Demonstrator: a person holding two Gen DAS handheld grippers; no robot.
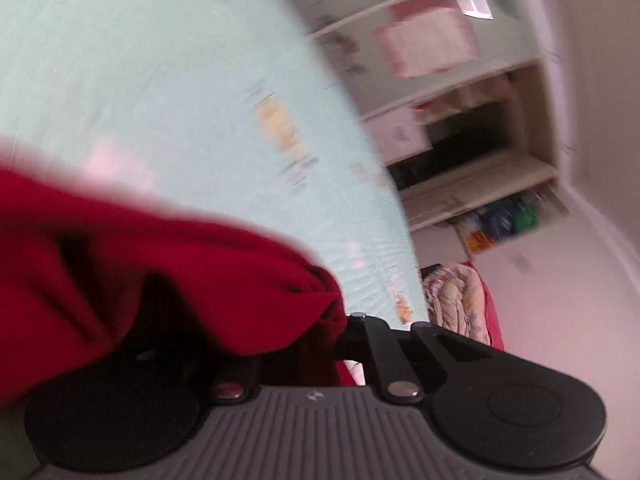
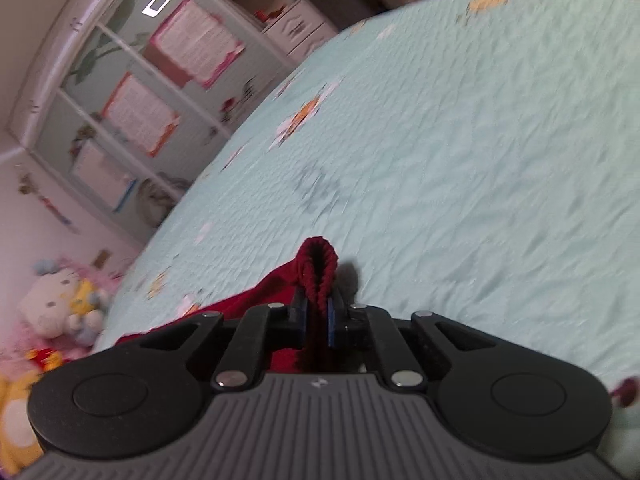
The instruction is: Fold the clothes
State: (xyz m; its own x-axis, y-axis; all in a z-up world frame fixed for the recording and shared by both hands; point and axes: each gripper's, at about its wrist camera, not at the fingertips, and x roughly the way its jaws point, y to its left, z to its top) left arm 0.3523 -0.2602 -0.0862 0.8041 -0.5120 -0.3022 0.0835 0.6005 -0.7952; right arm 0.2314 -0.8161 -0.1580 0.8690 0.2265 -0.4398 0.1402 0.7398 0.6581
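A dark red knit garment [image 1: 168, 264] bunches over my left gripper [image 1: 320, 320] and hides its left finger; the jaws are closed on a fold of it, above the pale mint bedspread [image 1: 160, 80]. In the right wrist view my right gripper [image 2: 318, 312] is shut on a ribbed edge of the same red garment [image 2: 318, 268], which pokes up between the blue pads [image 2: 331, 326]. More red cloth trails off to the lower left over the bedspread [image 2: 440, 160]. Both views are blurred by motion.
White shelves [image 1: 460, 92] with pink boxes and a dark opening stand beyond the bed. A crumpled floral blanket [image 1: 456, 296] lies by the bed's edge. In the right wrist view, a cabinet with papers [image 2: 132, 92] and plush toys [image 2: 60, 312] sit on the left.
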